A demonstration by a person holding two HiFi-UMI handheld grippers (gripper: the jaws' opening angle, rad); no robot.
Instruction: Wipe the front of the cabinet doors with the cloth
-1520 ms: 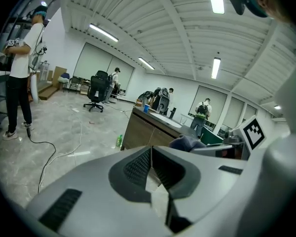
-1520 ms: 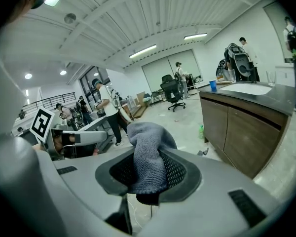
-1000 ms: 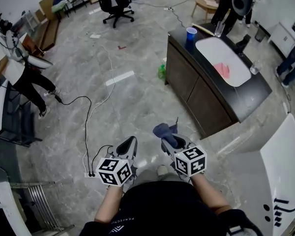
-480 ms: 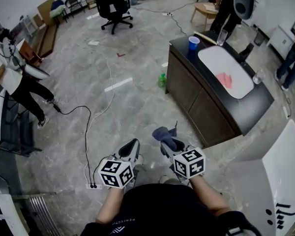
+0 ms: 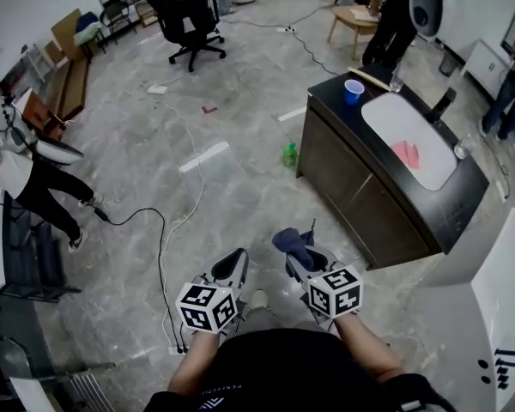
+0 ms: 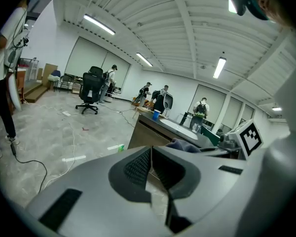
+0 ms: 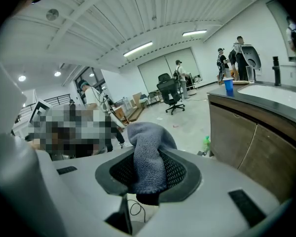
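A dark brown cabinet (image 5: 360, 187) with two front doors (image 7: 251, 144) stands ahead to my right, under a black top with a white sink (image 5: 409, 140). My right gripper (image 5: 296, 256) is shut on a blue-grey cloth (image 7: 148, 154), which bulges up between its jaws; the cloth (image 5: 290, 240) is well short of the doors. My left gripper (image 5: 232, 269) is held beside it, its jaws closed together with nothing in them. In the left gripper view the cabinet (image 6: 148, 135) lies beyond the jaws.
A blue cup (image 5: 354, 91) and a pink rag (image 5: 409, 154) rest on the cabinet top. A green bottle (image 5: 290, 154) stands on the floor at the cabinet's corner. Cables (image 5: 159, 230) run across the grey floor. An office chair (image 5: 184, 15) and several people are further off.
The view has shifted so the cabinet sits a little farther right and lower. Both grippers keep the same pose, the cloth still held in the right one.
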